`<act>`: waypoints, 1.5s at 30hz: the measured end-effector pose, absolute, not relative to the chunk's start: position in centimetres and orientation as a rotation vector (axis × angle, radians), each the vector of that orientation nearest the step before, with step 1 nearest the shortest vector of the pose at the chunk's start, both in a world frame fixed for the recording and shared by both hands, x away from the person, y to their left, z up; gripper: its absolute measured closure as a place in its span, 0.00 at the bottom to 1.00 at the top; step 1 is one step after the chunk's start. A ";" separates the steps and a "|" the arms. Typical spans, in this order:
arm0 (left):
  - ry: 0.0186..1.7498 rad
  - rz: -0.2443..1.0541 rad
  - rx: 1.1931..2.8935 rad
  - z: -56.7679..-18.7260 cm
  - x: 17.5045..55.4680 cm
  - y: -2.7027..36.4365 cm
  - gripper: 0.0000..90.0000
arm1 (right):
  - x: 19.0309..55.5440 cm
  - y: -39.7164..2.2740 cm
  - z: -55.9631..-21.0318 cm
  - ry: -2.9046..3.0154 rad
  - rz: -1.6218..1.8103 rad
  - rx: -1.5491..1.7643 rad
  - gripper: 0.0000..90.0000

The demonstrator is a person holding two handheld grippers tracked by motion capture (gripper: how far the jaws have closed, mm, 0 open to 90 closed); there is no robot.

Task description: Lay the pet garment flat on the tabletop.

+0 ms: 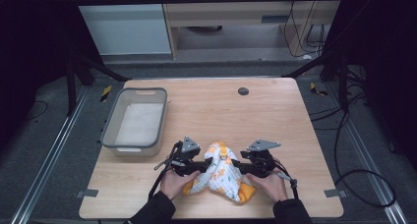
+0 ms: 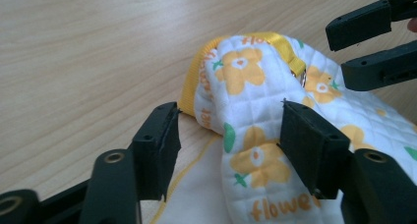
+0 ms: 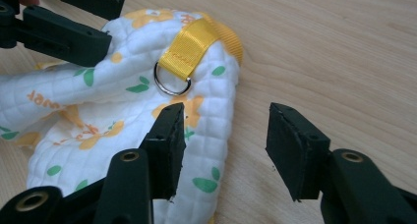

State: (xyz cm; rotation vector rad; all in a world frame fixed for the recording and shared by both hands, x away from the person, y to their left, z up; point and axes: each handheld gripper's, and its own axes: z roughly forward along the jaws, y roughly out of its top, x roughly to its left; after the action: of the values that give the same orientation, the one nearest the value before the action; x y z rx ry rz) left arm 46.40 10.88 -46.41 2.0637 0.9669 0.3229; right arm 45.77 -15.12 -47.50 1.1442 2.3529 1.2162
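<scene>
A small quilted white garment (image 1: pixel 221 172) with orange flowers and yellow trim lies bunched on the wooden table near its front edge. A yellow strap with a metal ring (image 3: pixel 172 84) sits at its top fold. My left gripper (image 1: pixel 209 162) comes in from the left, level with the table. Its jaws are open around a fold of the cloth (image 2: pixel 246 81), the right pad at the fabric and the left pad apart from it. My right gripper (image 1: pixel 235 162) faces it from the right, open. One of its jaws lies over the cloth's edge (image 3: pixel 98 130) and the other over bare wood.
A grey plastic bin (image 1: pixel 110 130) stands at the table's left side, with a pale lining inside. A dark round grommet (image 1: pixel 243 91) is set in the table (image 1: pixel 255 121) near the far edge. Cables trail from both grippers towards the person.
</scene>
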 end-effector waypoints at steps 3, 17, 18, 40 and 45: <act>0.980 0.277 2.068 -47.0 46.6 10.9 0.51 | 45.8 -14.9 -47.8 2.375 1.212 1.145 0.60; 0.962 0.186 2.126 -47.4 46.6 11.1 0.95 | 46.1 -14.8 -48.7 2.444 1.246 1.181 0.88; 0.961 0.180 2.122 -47.4 46.7 11.2 0.97 | 46.1 -14.8 -48.6 2.447 1.248 1.181 0.90; 0.818 0.353 1.977 -40.4 43.8 11.9 0.99 | 43.8 -16.7 -43.0 2.273 1.475 1.044 0.95; 0.802 0.378 1.931 -37.9 44.3 11.7 0.99 | 43.5 -17.0 -40.1 2.173 1.543 1.002 0.95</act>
State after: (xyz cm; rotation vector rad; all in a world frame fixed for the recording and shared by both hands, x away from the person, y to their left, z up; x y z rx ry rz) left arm 44.35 11.71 -37.87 1.9306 0.8023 0.3778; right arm 43.49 -17.01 -40.12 1.0024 2.1733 1.5430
